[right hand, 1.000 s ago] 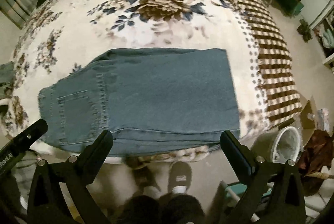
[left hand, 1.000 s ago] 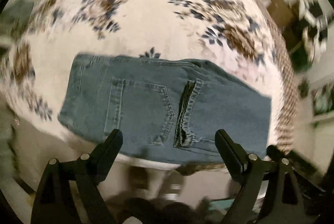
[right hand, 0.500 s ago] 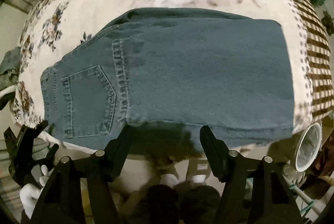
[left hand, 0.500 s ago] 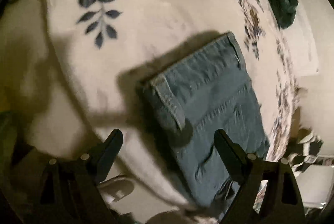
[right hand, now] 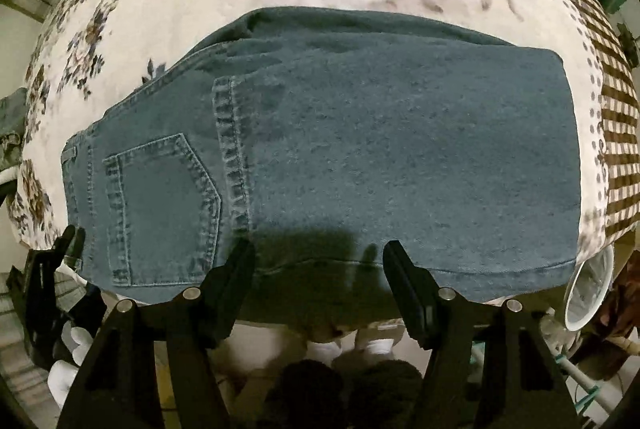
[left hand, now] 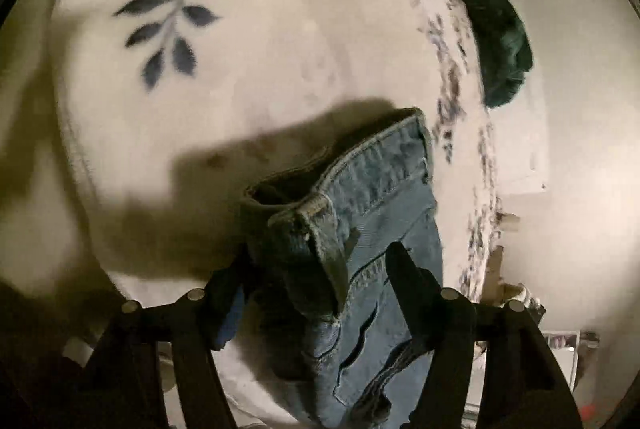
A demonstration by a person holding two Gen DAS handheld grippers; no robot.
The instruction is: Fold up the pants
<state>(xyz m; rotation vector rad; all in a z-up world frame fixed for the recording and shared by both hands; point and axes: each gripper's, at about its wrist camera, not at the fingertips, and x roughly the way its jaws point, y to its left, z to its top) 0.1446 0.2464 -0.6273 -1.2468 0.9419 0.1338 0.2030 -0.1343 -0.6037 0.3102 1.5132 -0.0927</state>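
Blue denim pants lie folded in a wide rectangle on the flowered bedspread, back pocket at the left. My right gripper is open, its fingers just above the pants' near edge. My left gripper is open around the waistband corner of the pants, a finger on each side. The left gripper also shows at the left edge of the right wrist view, at the waistband end.
A dark green cloth lies at the far side of the bed. A white bucket stands on the floor at the right of the bed. The person's white shoes show below the bed edge.
The left gripper swung round to the waistband end and closed in on its corner. The right gripper moved down toward the pants' near edge and its fingers narrowed.
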